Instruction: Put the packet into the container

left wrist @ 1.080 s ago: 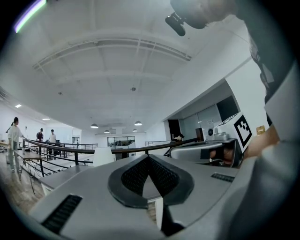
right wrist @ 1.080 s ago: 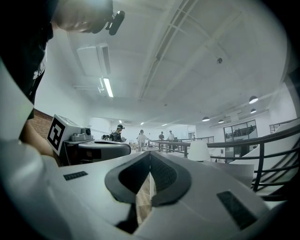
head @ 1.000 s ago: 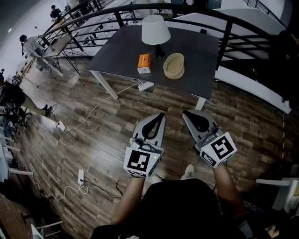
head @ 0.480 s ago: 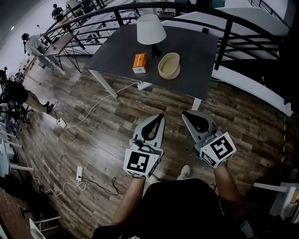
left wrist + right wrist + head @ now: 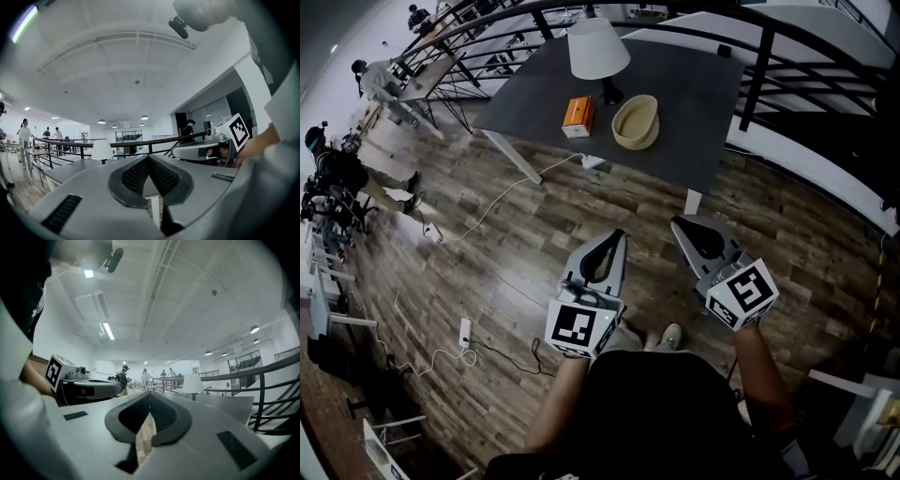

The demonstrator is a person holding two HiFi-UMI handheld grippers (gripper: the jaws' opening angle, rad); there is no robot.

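The small orange rectangular packet [image 5: 577,114] sits on the dark grey table [image 5: 694,112], just beside the beige oval container [image 5: 635,122]. In your head view both have drifted up and left over the last second, so you remain well apart from them. Your left gripper [image 5: 622,234] and right gripper [image 5: 676,223] point level over the wooden floor [image 5: 516,253], side by side. Both have their jaws closed together and are empty.

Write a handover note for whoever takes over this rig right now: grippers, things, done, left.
Left gripper: jaws together, empty.
Right gripper: jaws together, empty.
Both are over the floor, short of the table.
The orange packet lies on the table, beside the lamp and apart from the beige container, which looks empty.
Done: nothing.
Left: reach the table, grasp the packet, put it into the container.
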